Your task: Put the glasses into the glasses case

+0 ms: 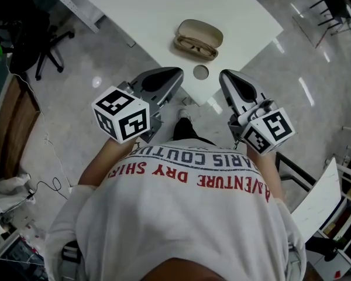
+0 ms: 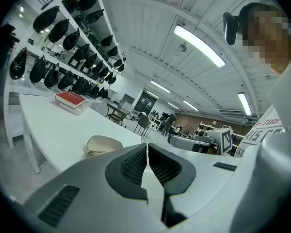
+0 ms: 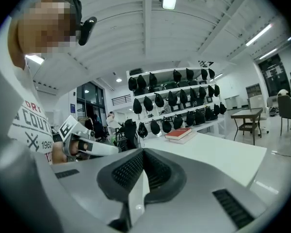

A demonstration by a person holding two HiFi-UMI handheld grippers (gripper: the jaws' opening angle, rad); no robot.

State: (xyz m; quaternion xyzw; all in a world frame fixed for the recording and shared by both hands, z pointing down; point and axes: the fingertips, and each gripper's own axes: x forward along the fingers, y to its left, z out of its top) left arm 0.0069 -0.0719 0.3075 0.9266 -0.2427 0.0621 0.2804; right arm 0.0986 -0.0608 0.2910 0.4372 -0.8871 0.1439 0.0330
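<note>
A tan glasses case (image 1: 202,31) lies open on the white table (image 1: 146,10), with the glasses (image 1: 196,47) resting in its lower half. From the left gripper view the case (image 2: 104,144) sits just beyond the jaws, to their left. My left gripper (image 1: 176,73) and right gripper (image 1: 226,76) hang side by side in front of my chest, short of the table's near edge and apart from the case. The left gripper (image 2: 147,147) has its jaws closed together with nothing between them. The right gripper (image 3: 143,152) is shut and empty too.
A small grey round disc (image 1: 200,72) lies on the table near its front edge. A red book (image 2: 70,100) lies farther along the table. Wall shelves (image 3: 172,103) hold several dark bags. An office chair (image 1: 50,43) stands on the floor to the left.
</note>
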